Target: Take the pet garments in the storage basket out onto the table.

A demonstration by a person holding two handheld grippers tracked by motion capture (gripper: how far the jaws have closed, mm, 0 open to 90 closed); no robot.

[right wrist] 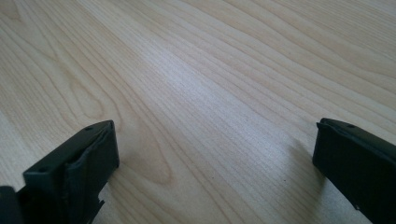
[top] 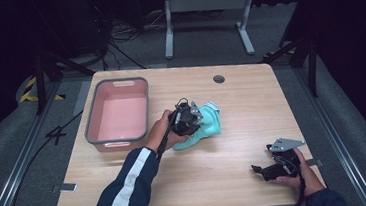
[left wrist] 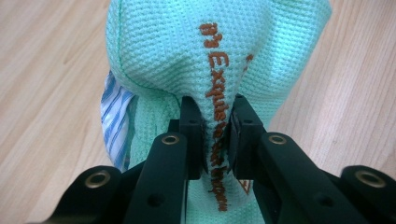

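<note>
A mint-green waffle-weave cloth with orange stitched lettering lies bunched near the middle of the wooden table. My left gripper is shut on it. In the left gripper view the two black pads pinch a raised fold of the cloth along the lettering, right at the left gripper. A blue-and-white striped patch peeks out at the cloth's left side. My right gripper rests low near the table's front right, its jaws wide apart. Bare wood lies between the jaws of the right gripper.
A pink bin with a grey rim stands at the table's left, with nothing in it. A round cable hole sits near the far edge. Beyond the table a grey metal stand rises from the dark floor with cables.
</note>
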